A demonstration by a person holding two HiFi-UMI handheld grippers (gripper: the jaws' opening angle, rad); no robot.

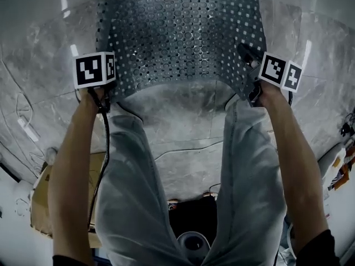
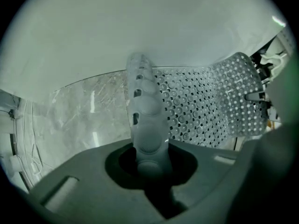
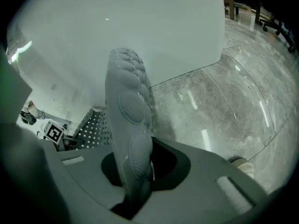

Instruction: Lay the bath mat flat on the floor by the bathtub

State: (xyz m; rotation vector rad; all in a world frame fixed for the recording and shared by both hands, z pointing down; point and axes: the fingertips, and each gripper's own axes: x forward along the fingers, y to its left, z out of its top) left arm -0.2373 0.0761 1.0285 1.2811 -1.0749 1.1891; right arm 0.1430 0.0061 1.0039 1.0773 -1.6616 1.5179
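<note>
Two corners are being pinched in the head view: left gripper [image 1: 107, 97] and right gripper [image 1: 250, 88] are holding the mat [image 1: 177, 37] curved above the marble floor [image 1: 183, 118], not yet flat. Left gripper view: jaws are clamping its rubbery, perforated edge beside the white tub [image 2: 140, 27]. Right gripper view: jaws are squeezing bumpy suction cups; lowering is remaining.

The left arm [image 1: 72, 159] and right arm [image 1: 297, 154] reach down, roughly parallel. The left claw [image 1: 109, 96] is clamped on the bath mat's [image 1: 177, 37] near left corner, and the right claw [image 1: 250, 86] on its near right corner.
</note>
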